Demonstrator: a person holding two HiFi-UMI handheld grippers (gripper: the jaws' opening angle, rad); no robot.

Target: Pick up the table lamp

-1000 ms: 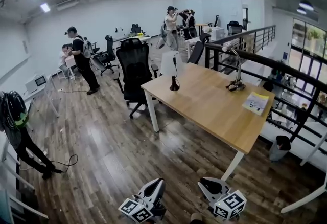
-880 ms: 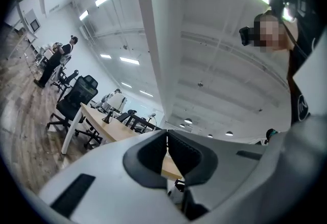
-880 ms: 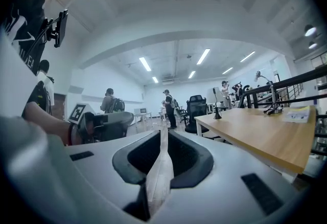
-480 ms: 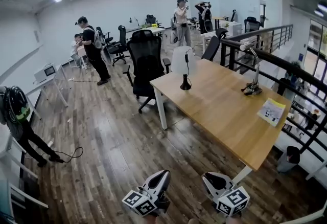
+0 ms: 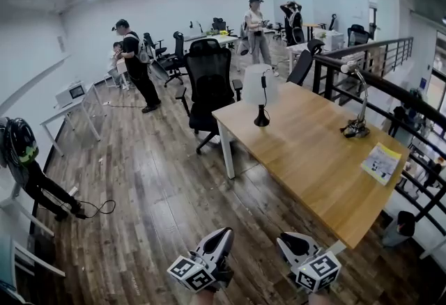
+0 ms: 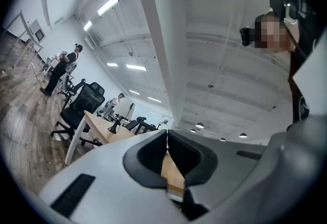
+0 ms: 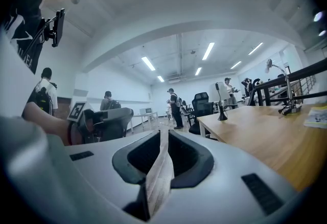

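Note:
The table lamp (image 5: 261,90), with a white shade on a thin black stem and round black base, stands at the far left corner of the wooden table (image 5: 317,161). It also shows small in the left gripper view (image 6: 118,119) and the right gripper view (image 7: 222,102). My left gripper (image 5: 223,234) and right gripper (image 5: 284,241) are low at the bottom of the head view, above the floor and well short of the lamp. Both are shut with nothing between the jaws (image 6: 166,134) (image 7: 163,135).
A black office chair (image 5: 209,81) stands at the table's far left end. A silver gooseneck desk lamp (image 5: 357,122) and a yellow booklet (image 5: 381,162) sit on the table's right side. A dark railing (image 5: 390,91) runs behind it. Several people stand at the back; a cable (image 5: 97,209) lies on the floor.
The table and lamp have come nearer and shifted right in the head view as I walk toward them. Both grippers stay shut and low in the view.

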